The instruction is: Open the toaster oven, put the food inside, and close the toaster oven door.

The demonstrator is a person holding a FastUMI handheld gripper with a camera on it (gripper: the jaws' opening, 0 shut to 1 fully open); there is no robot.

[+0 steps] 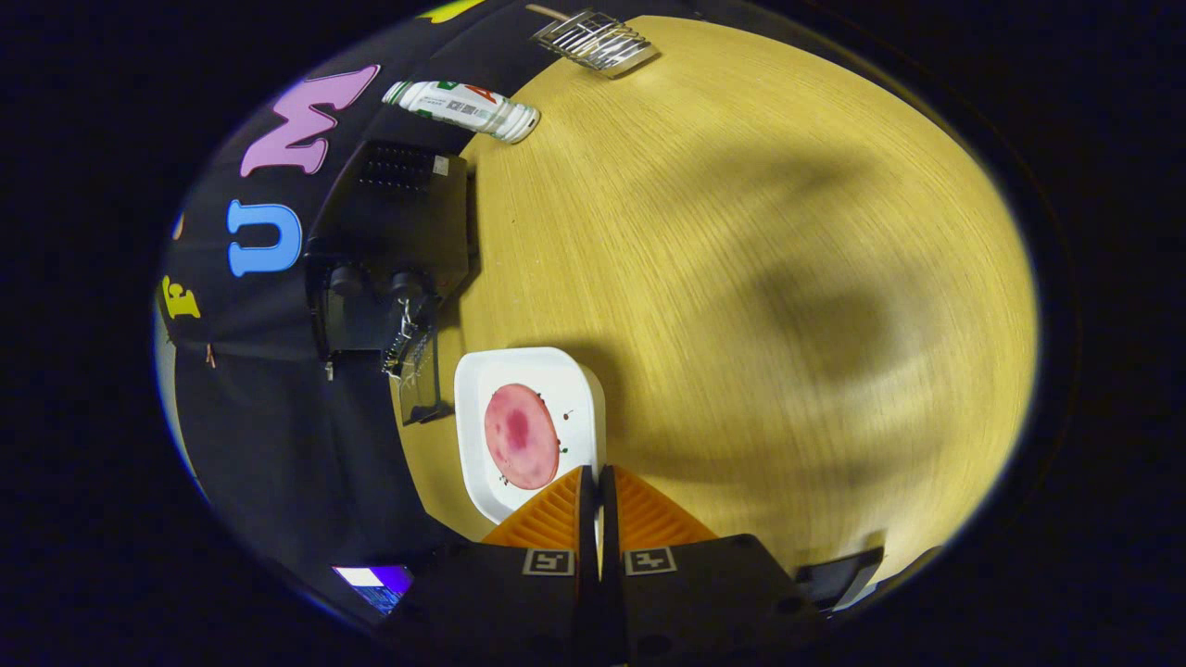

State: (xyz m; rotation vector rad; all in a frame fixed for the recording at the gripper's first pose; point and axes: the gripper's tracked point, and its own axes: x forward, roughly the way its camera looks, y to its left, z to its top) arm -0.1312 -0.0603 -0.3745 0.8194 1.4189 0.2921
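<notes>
A white square plate (pixel 565 380) carries a round pink slice of food (pixel 521 435) with a few dark specks around it. My gripper (pixel 599 474) is shut on the plate's rim at the corner nearest me, and a thin white sliver of rim shows between the two fingers. Beyond the plate, against the booth wall, stands the black toaster oven (pixel 394 218) with two knobs. Its glass door (pixel 422 375) is swung open toward the plate, and the oven's inside is too dark to make out.
The wooden table (pixel 741 278) stretches beyond and beside the plate under a broad shadow. A white bottle (pixel 463 108) lies on its side past the oven. A wire rack (pixel 593 39) sits at the far edge. A lit screen (pixel 375 579) glows beside the gripper body.
</notes>
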